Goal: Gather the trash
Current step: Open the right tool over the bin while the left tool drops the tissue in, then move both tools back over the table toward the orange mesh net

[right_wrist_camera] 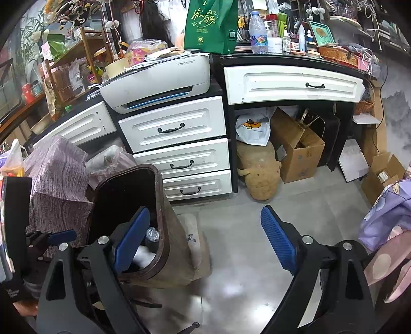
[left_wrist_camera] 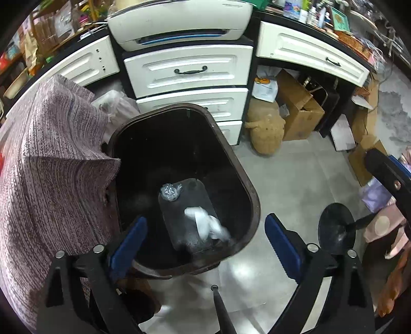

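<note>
A dark brown trash bin (left_wrist_camera: pixel 253 195) stands on the floor below me, also in the right wrist view (right_wrist_camera: pixel 164 205). Inside it lie a white crumpled tissue (left_wrist_camera: pixel 205 223) and a clear crumpled plastic wrapper (left_wrist_camera: pixel 170 191); both show again in the right wrist view, tissue (right_wrist_camera: pixel 145 254) and wrapper (right_wrist_camera: pixel 152 235). My left gripper (left_wrist_camera: pixel 205 244) is open and empty, right above the bin's near rim. My right gripper (right_wrist_camera: pixel 205 239) is open and empty, to the right of the bin over the floor; part of it shows in the left wrist view (left_wrist_camera: pixel 385 174).
A purple knit cloth (left_wrist_camera: pixel 51 167) hangs left of the bin. White drawers (left_wrist_camera: pixel 190 69) with a printer (left_wrist_camera: pixel 179 23) on top stand behind. A tan plush toy (left_wrist_camera: pixel 267 128), cardboard boxes (left_wrist_camera: pixel 298 110) and a white bag (right_wrist_camera: pixel 253 129) sit under the desk. Grey tiled floor (left_wrist_camera: pixel 295 192) lies to the right.
</note>
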`<state>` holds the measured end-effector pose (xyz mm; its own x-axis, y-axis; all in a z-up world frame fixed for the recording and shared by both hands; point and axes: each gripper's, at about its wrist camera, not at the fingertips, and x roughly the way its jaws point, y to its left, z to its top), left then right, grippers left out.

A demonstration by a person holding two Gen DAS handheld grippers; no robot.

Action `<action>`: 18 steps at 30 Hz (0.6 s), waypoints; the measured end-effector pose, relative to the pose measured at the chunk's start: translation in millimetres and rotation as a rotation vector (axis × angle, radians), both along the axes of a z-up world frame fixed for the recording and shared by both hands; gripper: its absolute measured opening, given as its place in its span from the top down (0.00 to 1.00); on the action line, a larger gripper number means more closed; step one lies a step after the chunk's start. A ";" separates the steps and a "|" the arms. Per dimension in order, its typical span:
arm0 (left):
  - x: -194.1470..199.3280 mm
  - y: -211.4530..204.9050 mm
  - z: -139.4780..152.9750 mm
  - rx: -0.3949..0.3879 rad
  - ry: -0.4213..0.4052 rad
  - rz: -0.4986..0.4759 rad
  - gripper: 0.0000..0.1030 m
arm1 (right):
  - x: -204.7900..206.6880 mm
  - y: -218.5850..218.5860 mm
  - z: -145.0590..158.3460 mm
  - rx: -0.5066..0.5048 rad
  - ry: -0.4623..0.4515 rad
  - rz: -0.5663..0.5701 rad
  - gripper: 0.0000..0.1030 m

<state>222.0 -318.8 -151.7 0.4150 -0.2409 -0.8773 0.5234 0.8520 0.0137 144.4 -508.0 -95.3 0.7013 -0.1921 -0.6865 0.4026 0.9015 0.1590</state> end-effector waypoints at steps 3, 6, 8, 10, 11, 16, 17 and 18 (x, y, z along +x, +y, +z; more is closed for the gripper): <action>-6.9 -3.2 3.0 0.011 -0.015 -0.019 0.10 | 0.8 0.0 -1.0 0.013 0.002 0.002 0.12; -15.3 -3.1 8.1 -0.002 -0.035 -0.031 0.09 | 0.4 0.5 -0.4 0.012 -0.001 0.001 0.11; -22.9 -2.4 14.1 -0.015 -0.051 -0.039 0.09 | 0.4 0.4 0.5 0.009 -0.003 -0.002 0.10; -31.8 -0.6 23.1 -0.032 -0.071 -0.053 0.09 | 0.0 -0.6 1.0 0.014 -0.007 -0.002 0.10; -35.7 0.5 26.5 -0.040 -0.080 -0.058 0.09 | -0.2 -0.8 1.3 0.016 -0.008 -0.002 0.09; -57.6 15.0 51.1 -0.083 -0.141 -0.072 0.06 | -0.5 2.2 2.8 0.011 -0.015 0.009 0.09; -61.0 18.1 54.9 -0.089 -0.150 -0.068 0.06 | -0.7 3.8 3.2 0.010 -0.017 0.015 0.08; -64.9 23.7 60.3 -0.104 -0.159 -0.064 0.06 | -0.5 5.3 3.4 0.010 -0.018 0.019 0.08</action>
